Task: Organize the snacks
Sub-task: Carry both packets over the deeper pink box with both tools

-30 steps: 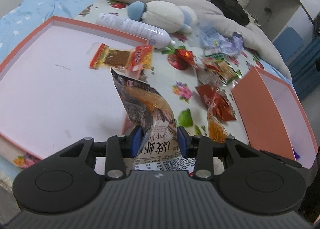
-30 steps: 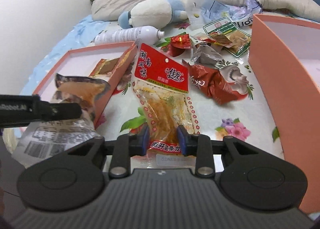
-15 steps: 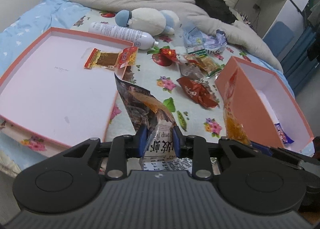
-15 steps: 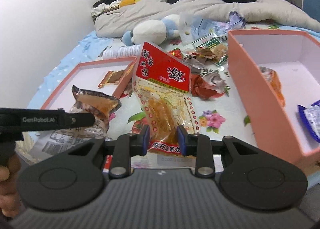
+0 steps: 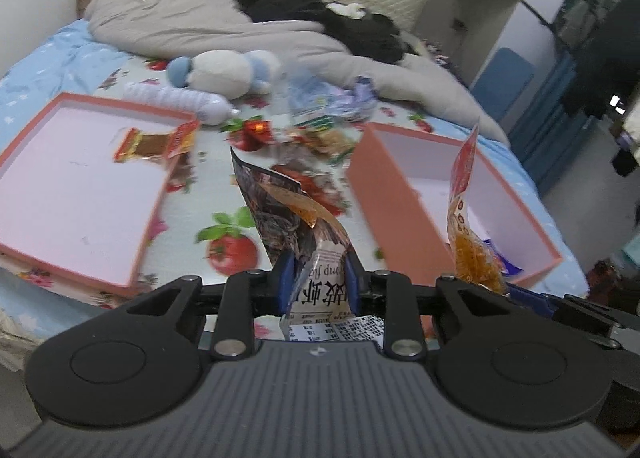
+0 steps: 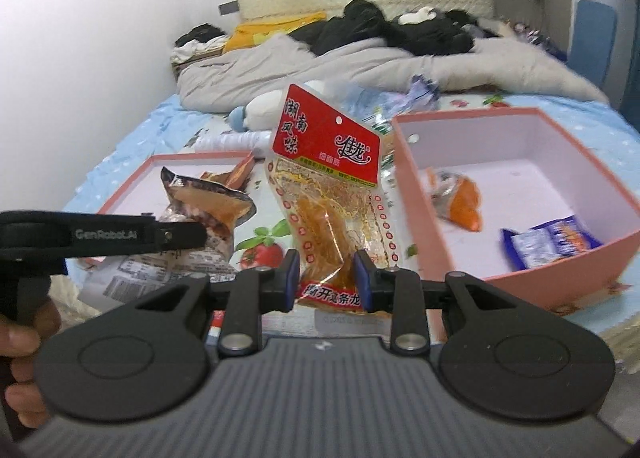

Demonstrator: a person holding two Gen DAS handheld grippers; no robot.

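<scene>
- Left claw point(image 5: 317, 278) pinching a dark snack pouch point(image 5: 286, 213), jaws just closed further on it.
- Right claw point(image 6: 326, 278) pinching a red-topped snack packet point(image 6: 326, 177).
- At 2 o'clock, deep pink box point(image 6: 416, 209) holding snacks; at 10 o'clock, shallow pink lid point(image 5: 152, 213).
- Ahead on the bed point(image 5: 52, 53): loose wrappers, plush toy point(image 5: 224, 71).

Left hand-held gripper point(image 5: 318, 278) jaws just closed further, clamped; right hand-held gripper point(image 6: 327, 278) clamped, tilted down

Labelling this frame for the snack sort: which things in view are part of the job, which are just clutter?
Job:
- left gripper, shut on dark snack pouch
- right gripper, shut on red-topped snack packet
- deep pink box, two packets inside
- shallow pink tray, one packet
- loose snacks

Clutter:
- plush toy
- white bottle
- grey duvet
- black clothes
</scene>
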